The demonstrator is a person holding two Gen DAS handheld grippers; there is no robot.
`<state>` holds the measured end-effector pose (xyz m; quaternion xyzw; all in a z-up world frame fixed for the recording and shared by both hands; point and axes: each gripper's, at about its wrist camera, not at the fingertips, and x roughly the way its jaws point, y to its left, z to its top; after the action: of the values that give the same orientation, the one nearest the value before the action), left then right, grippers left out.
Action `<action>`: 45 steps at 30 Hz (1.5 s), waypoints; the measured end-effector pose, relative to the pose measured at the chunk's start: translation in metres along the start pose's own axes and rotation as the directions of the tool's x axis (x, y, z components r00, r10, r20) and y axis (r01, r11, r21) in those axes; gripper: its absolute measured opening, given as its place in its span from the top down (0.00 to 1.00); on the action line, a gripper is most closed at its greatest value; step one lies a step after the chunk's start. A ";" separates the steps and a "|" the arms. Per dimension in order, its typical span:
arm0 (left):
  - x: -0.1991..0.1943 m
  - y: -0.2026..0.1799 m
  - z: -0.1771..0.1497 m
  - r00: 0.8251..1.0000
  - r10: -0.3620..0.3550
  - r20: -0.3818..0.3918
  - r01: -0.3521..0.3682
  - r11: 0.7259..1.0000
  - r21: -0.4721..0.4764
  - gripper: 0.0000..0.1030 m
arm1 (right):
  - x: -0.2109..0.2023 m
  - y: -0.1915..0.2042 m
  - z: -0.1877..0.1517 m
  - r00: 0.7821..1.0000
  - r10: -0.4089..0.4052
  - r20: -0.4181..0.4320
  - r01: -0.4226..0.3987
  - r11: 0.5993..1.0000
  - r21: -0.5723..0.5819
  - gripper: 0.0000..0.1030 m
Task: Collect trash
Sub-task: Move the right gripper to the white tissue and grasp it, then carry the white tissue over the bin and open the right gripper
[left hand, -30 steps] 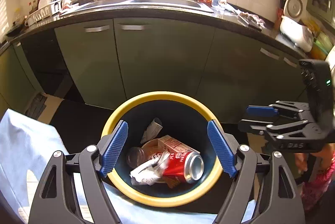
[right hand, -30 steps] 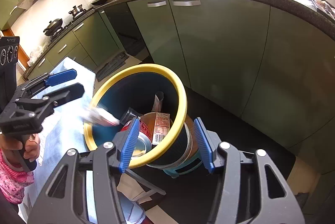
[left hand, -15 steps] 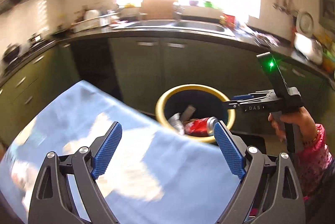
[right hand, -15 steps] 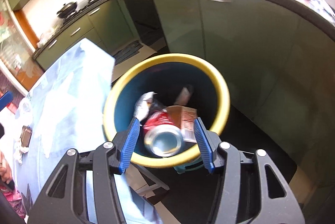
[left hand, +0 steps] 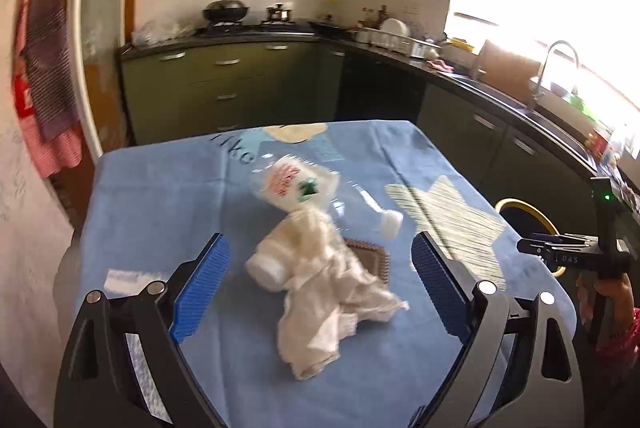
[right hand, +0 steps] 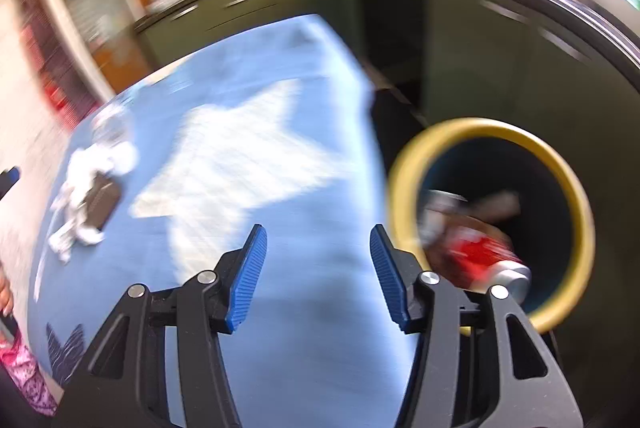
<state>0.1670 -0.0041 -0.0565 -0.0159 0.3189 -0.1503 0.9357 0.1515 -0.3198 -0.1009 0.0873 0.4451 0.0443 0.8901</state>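
Trash: a crumpled white tissue lies on the blue tablecloth, draped over a small white bottle and partly covering a brown ridged wrapper; a clear plastic bottle with a white label lies just behind, touching the heap.
Hidden parts: most of the wrapper sits under the tissue (its full shape cannot be told); the small bottle shows only its capped end.
Left gripper: jaws spread wide and have just been opening, nothing pressed between the blue pads; the heap appears between them in the left wrist view, untouched.
Right gripper: jaws partly apart, empty, above the cloth near its edge.
Bin: yellow-rimmed, dark inside, beside the table; a red can and pale scraps lie in it, too blurred to name.
Blur: the right wrist view is smeared throughout, so the heap at far left reads only as white and brown patches.
Cut off: a pink sleeve enters at the lower left corner.
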 end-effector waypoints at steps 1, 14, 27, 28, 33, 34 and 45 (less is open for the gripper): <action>-0.005 0.013 -0.005 1.000 0.020 0.001 -0.020 0.999 -0.034 0.12 | 0.006 0.019 0.004 1.000 0.029 -0.008 -0.030 0.999 -0.043 0.50; -0.046 0.064 -0.043 0.990 0.137 0.011 -0.135 0.981 -0.137 0.11 | 0.039 0.213 0.031 0.970 0.234 -0.061 -0.237 0.869 -0.435 0.50; -0.045 0.066 -0.051 0.994 0.110 0.008 -0.107 0.984 -0.141 0.11 | 0.072 0.248 0.030 0.982 0.157 -0.103 -0.187 0.836 -0.516 0.66; -0.045 0.067 -0.052 0.994 0.108 0.007 -0.106 0.984 -0.144 0.11 | 0.072 0.247 0.030 0.983 0.153 -0.099 -0.182 0.838 -0.514 0.69; -0.045 0.069 -0.053 0.995 0.103 0.009 -0.101 0.983 -0.156 0.11 | 0.069 0.241 0.035 0.976 0.188 -0.112 -0.219 0.849 -0.480 0.95; -0.045 0.068 -0.053 0.995 0.103 0.008 -0.100 0.983 -0.155 0.11 | 0.067 0.240 0.035 0.975 0.192 -0.110 -0.221 0.850 -0.479 0.96; -0.044 0.063 -0.052 0.994 0.106 0.007 -0.104 0.985 -0.137 0.11 | 0.015 0.225 0.041 0.924 0.366 -0.105 -0.376 0.833 -0.406 0.97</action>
<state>0.1200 0.0719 -0.0799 -0.0641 0.3223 -0.0786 0.9412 0.1931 -0.1017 -0.0444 -0.0212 0.4099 0.3115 0.8571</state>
